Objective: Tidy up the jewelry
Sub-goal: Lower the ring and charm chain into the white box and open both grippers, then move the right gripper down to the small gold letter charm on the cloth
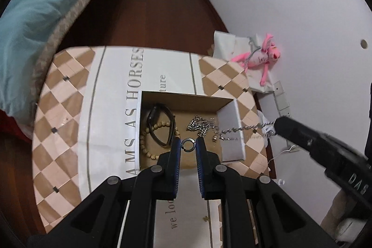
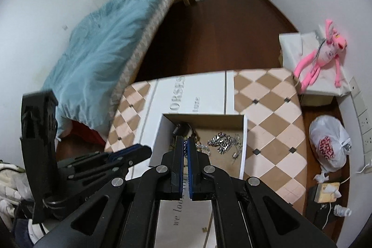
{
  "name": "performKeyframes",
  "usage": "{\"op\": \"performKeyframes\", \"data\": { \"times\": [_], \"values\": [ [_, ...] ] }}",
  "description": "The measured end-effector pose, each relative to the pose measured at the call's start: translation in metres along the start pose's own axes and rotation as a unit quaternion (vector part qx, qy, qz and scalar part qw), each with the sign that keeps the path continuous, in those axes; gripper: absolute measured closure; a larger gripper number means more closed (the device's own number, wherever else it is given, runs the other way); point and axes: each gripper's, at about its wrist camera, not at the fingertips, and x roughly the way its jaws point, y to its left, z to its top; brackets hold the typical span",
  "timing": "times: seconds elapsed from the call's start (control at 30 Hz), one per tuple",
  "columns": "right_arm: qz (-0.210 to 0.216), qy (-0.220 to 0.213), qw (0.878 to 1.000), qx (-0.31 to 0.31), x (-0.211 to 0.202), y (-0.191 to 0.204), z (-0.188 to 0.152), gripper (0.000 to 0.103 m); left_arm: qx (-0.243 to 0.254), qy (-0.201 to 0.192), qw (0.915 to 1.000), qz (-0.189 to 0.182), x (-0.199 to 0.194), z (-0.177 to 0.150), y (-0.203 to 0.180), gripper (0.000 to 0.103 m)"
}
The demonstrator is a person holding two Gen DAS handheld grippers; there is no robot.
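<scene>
An open cardboard box stands on the checked table and holds a dark bangle, a wooden bead bracelet and a silver chain pile. My left gripper is shut on a small dark ring and holds it over the box. My right gripper is shut on a thin silver chain, which stretches from the pile over the box's right wall to its fingers. The box and the pile also show in the right wrist view.
The table has a checked cloth with a white printed runner. A bed with a blue blanket is to the left. A pink plush toy lies on white boxes at the right wall. A white plastic bag is on the floor.
</scene>
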Motion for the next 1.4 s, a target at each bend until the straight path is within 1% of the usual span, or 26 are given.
{"op": "performKeyframes", "data": {
  "times": [0.1,0.27,0.4,0.47,0.5,0.53,0.57,0.6,0.63,0.67,0.73,0.77,0.8,0.83,0.87,0.9,0.93,0.97,1.0,1.03,1.07,1.1,1.2,1.3,1.4],
  "values": [
    [-0.004,0.032,0.999,0.008,0.025,-0.008,0.004,0.1,-0.013,0.027,0.9995,-0.011,0.02,0.009,0.008,0.093],
    [-0.01,0.067,0.998,0.017,0.052,-0.023,0.001,0.1,-0.028,0.066,0.9969,-0.033,0.047,0.019,0.008,0.092],
    [-0.011,0.105,0.994,0.026,0.074,-0.035,0.0,0.1,-0.035,0.085,0.9954,-0.025,0.06,0.03,0.004,0.092],
    [-0.014,0.121,0.992,0.038,0.082,-0.042,-0.002,0.099,-0.039,0.087,0.9952,-0.019,0.062,0.035,0.005,0.091],
    [-0.018,0.129,0.99,0.045,0.086,-0.047,-0.004,0.098,-0.039,0.085,0.9955,-0.01,0.061,0.037,0.006,0.091],
    [-0.018,0.134,0.99,0.048,0.088,-0.049,-0.004,0.094,-0.037,0.083,0.9959,0.004,0.06,0.039,0.006,0.088],
    [-0.019,0.135,0.989,0.051,0.089,-0.052,-0.005,0.089,-0.035,0.079,0.9962,0.009,0.059,0.041,0.007,0.084],
    [-0.023,0.134,0.989,0.052,0.088,-0.054,-0.006,0.076,-0.031,0.07,0.9969,0.021,0.054,0.041,0.008,0.081],
    [-0.025,0.132,0.99,0.049,0.087,-0.054,-0.006,0.068,-0.028,0.061,0.9973,0.031,0.051,0.042,0.009,0.069],
    [-0.027,0.129,0.99,0.047,0.085,-0.054,-0.006,0.067,-0.027,0.054,0.9974,0.039,0.049,0.042,0.01,0.054],
    [-0.033,0.124,0.991,0.043,0.08,-0.054,-0.008,0.067,-0.021,0.038,0.9972,0.06,0.042,0.038,0.013,0.038],
    [-0.036,0.121,0.991,0.04,0.078,-0.054,-0.007,0.065,-0.018,0.031,0.9968,0.071,0.039,0.036,0.014,0.037],
    [-0.046,0.113,0.992,0.034,0.074,-0.052,-0.008,0.058,-0.015,0.026,0.9962,0.082,0.039,0.035,0.014,0.037],
    [-0.053,0.109,0.992,0.031,0.072,-0.052,-0.008,0.048,-0.011,0.02,0.9953,0.094,0.036,0.032,0.015,0.036],
    [-0.061,0.103,0.992,0.026,0.069,-0.051,-0.009,0.043,-0.008,0.014,0.9946,0.103,0.034,0.028,0.015,0.032],
    [-0.079,0.096,0.992,0.019,0.066,-0.049,-0.011,0.035,-0.005,0.009,0.9937,0.112,0.033,0.026,0.015,0.028],
    [-0.093,0.093,0.991,0.015,0.065,-0.049,-0.012,0.03,-0.002,0.004,0.9924,0.123,0.031,0.022,0.016,0.019],
    [-0.102,0.091,0.991,0.011,0.064,-0.048,-0.013,0.028,0.002,-0.002,0.9911,0.133,0.03,0.018,0.015,0.015],
    [-0.12,0.089,0.989,0.006,0.063,-0.047,-0.017,0.023,0.005,-0.009,0.9895,0.144,0.028,0.013,0.015,0.014],
    [-0.132,0.088,0.987,0.003,0.063,-0.047,-0.018,0.013,0.009,-0.016,0.9876,0.156,0.026,0.009,0.016,0.008],
    [-0.147,0.087,0.985,0.0,0.063,-0.046,-0.021,0.008,0.012,-0.02,0.9864,0.163,0.024,0.005,0.017,0.005],
    [-0.162,0.083,0.983,-0.006,0.061,-0.045,-0.024,0.004,0.014,-0.026,0.9849,0.17,0.023,0.001,0.017,0.004],
    [-0.184,0.074,0.98,-0.01,0.057,-0.043,-0.031,0.004,0.022,-0.042,0.9806,0.19,0.016,-0.009,0.016,0.004],
    [-0.198,0.059,0.978,-0.012,0.048,-0.041,-0.036,0.004,0.027,-0.052,0.9783,0.199,0.01,-0.017,0.013,0.003],
    [-0.205,0.045,0.978,-0.014,0.038,-0.036,-0.039,0.004,0.03,-0.062,0.9776,0.199,0.001,-0.023,0.009,0.003]
  ]
}}
